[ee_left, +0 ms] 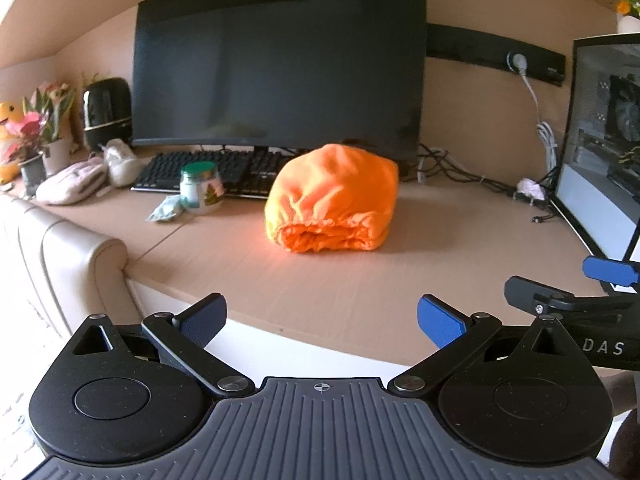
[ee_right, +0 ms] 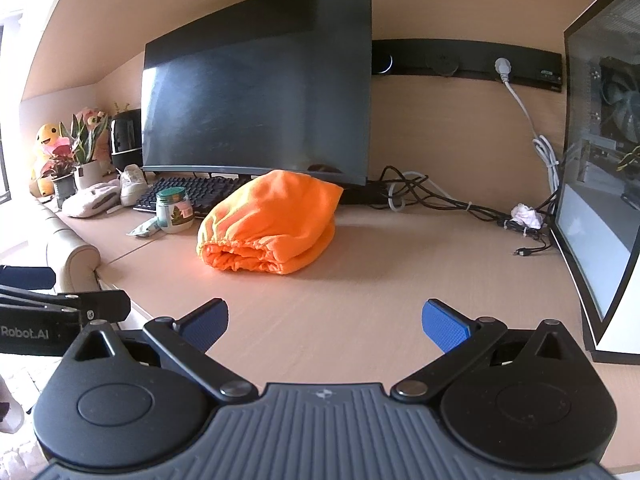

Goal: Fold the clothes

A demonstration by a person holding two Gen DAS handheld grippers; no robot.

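An orange garment (ee_left: 332, 200) (ee_right: 270, 222) lies folded into a thick bundle on the wooden desk (ee_left: 320, 280), its gathered elastic edge facing me. My left gripper (ee_left: 322, 322) hovers open over the desk's front edge, well short of the bundle, with nothing between its blue pads. In the right wrist view my right gripper (ee_right: 324, 326) is also open and empty, over the desk in front of the bundle and slightly to its right. The right gripper's fingers (ee_left: 608, 270) show at the right edge of the left wrist view.
A dark monitor (ee_left: 276, 56) and a black keyboard (ee_left: 212, 172) stand behind the bundle. A green-lidded jar (ee_left: 200, 188) and a wrapper sit to its left, with plants, a speaker and soft items further left. Cables (ee_right: 460, 204) and a glass-sided computer case (ee_right: 600, 184) are on the right.
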